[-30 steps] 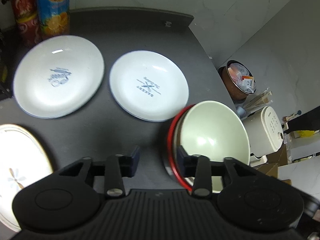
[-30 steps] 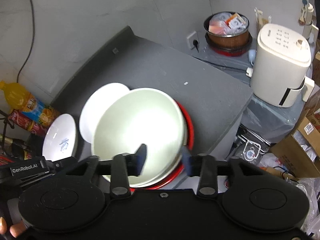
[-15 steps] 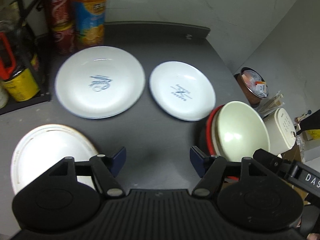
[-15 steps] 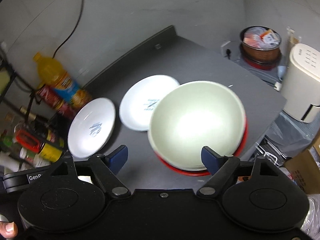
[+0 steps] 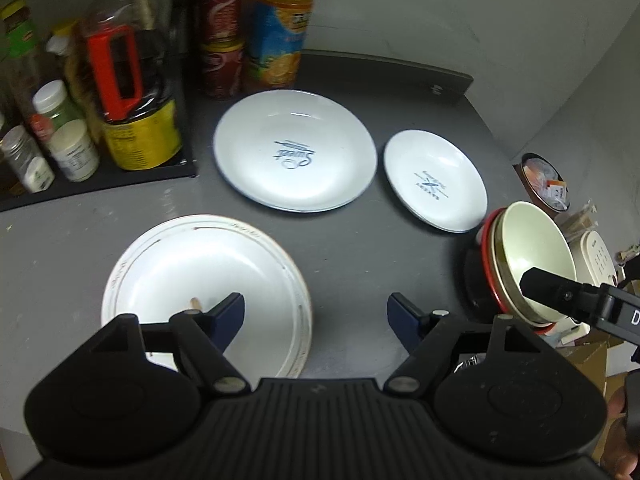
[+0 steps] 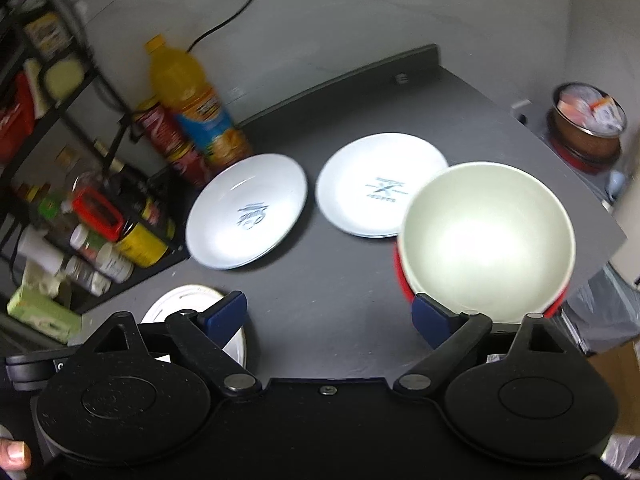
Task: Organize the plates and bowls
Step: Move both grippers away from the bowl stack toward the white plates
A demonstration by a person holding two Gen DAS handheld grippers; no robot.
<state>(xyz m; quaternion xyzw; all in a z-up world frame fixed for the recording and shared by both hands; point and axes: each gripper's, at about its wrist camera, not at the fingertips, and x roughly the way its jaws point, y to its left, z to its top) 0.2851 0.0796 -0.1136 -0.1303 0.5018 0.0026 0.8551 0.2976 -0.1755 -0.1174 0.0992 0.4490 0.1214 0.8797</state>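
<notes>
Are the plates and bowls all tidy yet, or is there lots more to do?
Partly. The bowls already sit nested in one stack by the table's edge. Nothing is in hand: the left gripper and right gripper are both empty, their jaws opening. Left to do: the big plate, the small plate and the brown-rimmed plate lie apart on the table, unstacked.
</notes>
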